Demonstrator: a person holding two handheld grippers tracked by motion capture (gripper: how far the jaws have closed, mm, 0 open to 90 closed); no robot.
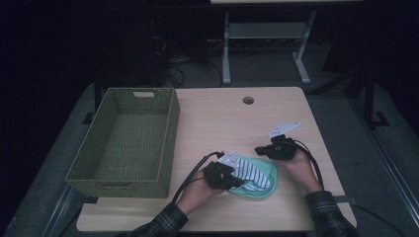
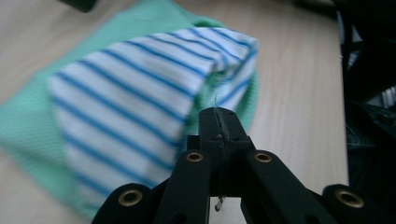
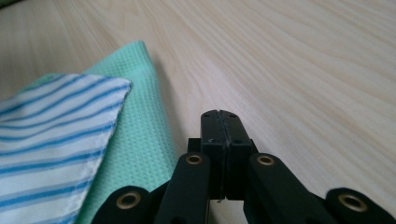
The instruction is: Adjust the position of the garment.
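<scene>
Low centre of the high view, the left gripper (image 1: pixel 231 174) is clenched, jaws pressed together at the striped cloth's (image 1: pixel 252 173) edge, nothing between them. That cloth lies on the green cloth (image 1: pixel 267 185). Right of it, the right gripper (image 1: pixel 261 149) is clenched empty. Basket (image 1: pixel 170 128) upper left.

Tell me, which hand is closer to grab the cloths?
Probably the left. The left gripper hangs right at the striped cloth on the green cloth; the right gripper sits over bare table beside them. Both jaws are shut.
</scene>
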